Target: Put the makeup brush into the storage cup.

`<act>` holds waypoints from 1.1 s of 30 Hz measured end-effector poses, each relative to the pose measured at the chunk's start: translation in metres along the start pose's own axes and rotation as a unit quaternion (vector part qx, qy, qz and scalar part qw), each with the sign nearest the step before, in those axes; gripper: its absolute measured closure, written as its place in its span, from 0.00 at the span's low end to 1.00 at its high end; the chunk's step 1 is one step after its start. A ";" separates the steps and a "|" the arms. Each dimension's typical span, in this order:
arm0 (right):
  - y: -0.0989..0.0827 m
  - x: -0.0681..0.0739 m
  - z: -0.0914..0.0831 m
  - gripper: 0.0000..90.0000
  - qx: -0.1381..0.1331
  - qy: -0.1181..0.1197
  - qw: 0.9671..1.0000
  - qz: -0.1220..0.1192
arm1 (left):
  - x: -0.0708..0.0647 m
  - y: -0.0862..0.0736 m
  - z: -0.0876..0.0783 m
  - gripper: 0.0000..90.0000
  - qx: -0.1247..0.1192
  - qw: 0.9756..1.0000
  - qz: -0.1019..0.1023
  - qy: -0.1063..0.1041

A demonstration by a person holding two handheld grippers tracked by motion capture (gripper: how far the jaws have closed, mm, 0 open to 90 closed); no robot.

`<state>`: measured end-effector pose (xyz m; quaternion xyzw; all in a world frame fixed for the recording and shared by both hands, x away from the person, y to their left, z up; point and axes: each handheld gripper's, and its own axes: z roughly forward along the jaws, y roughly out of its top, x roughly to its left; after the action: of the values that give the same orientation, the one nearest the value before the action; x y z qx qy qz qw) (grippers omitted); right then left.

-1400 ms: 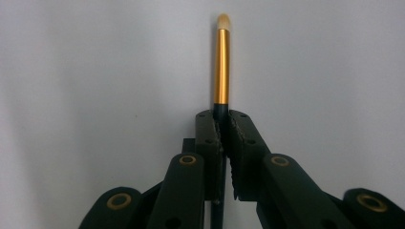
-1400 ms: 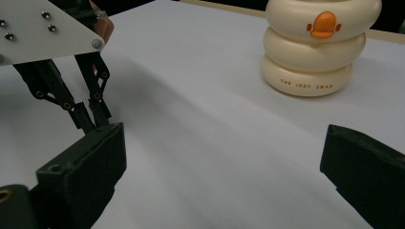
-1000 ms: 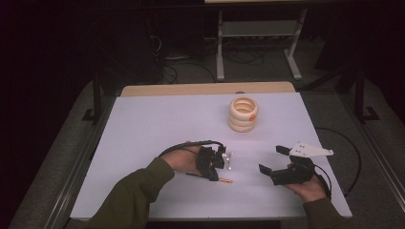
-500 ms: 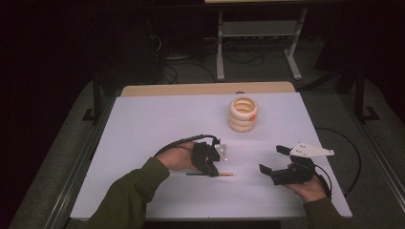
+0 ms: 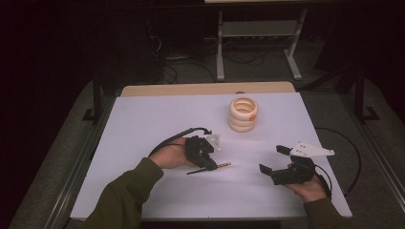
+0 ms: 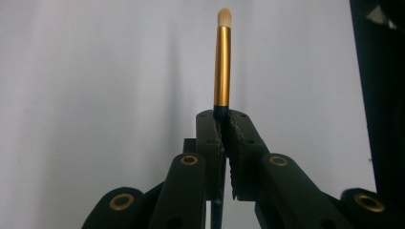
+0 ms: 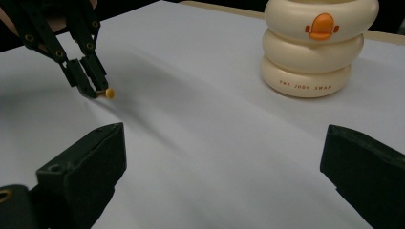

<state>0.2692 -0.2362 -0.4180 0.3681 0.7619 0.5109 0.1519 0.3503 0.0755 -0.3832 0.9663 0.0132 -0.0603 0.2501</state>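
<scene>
A slim brush (image 6: 222, 67) with a black handle, gold ferrule and pale tip is clamped by its handle in my left gripper (image 6: 224, 124). In the high view that gripper (image 5: 208, 166) hovers near the table's middle, and the brush (image 5: 222, 165) sticks out level to the right. My right gripper (image 5: 272, 159) rests at the front right, jaws wide open with nothing between them. From the right gripper view (image 7: 224, 148), the left gripper (image 7: 90, 81) and the brush tip (image 7: 110, 93) hang just above the sheet. A cream holder of stacked rings (image 5: 243, 114) stands farther back.
The white table (image 5: 143, 124) has a wooden far edge and metal side rails. The cream holder (image 7: 313, 47) bears an orange duck mark. Cables trail from both grippers. Dark floor and a metal stand lie beyond the table.
My left gripper has risen a little off the table with the brush in it and shifted slightly. The right gripper has stayed put.
</scene>
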 end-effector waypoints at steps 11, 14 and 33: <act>0.000 0.000 -0.001 0.01 -0.001 0.000 1.000 -0.001 | -0.002 -0.009 -0.017 0.94 -0.075 0.996 -0.034 0.017; 0.000 0.000 -0.001 0.01 -0.001 0.001 1.000 0.000 | -0.002 -0.012 -0.018 0.94 -0.088 0.995 -0.041 0.019; 0.004 0.002 0.001 0.01 -0.002 0.008 1.000 -0.005 | -0.010 -0.040 -0.034 0.94 -0.195 0.976 -0.081 0.052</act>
<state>0.2702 -0.2333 -0.4144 0.3598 0.7637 0.5147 0.1496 0.3415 0.1267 -0.3716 0.8963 0.1161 -0.0261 0.4272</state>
